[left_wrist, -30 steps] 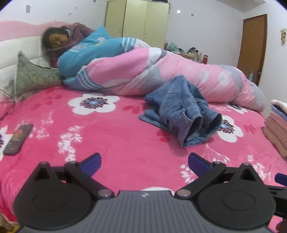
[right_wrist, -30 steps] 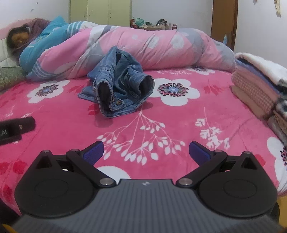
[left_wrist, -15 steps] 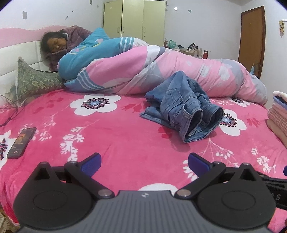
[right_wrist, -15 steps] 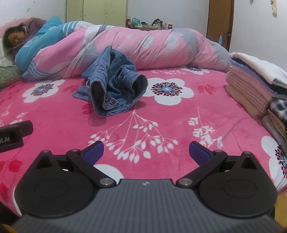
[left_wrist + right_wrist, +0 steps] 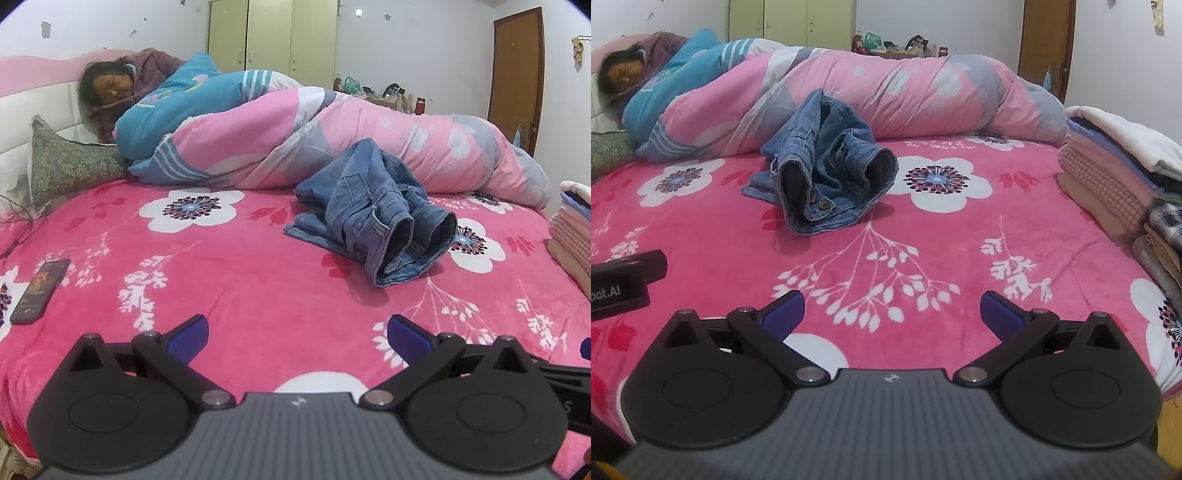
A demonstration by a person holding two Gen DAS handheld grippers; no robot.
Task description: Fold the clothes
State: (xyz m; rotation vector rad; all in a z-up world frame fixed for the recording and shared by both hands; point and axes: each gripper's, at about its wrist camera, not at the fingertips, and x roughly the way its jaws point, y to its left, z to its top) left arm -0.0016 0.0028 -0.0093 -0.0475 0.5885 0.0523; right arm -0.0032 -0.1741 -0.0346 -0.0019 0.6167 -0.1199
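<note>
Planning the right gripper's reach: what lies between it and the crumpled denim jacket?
Only bare pink floral blanket; nothing lies between the right gripper and the denim jacket, as the right wrist view shows.

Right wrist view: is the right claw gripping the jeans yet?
No: the right claw is open over bare blanket, and the jeans lie crumpled farther up the bed.

The room is evenly lit and quite bright. The jeans (image 5: pixel 373 210) cast a soft shadow on the bedspread (image 5: pixel 240 273). Both pictures are sharp, bent round at the dark corners.
</note>
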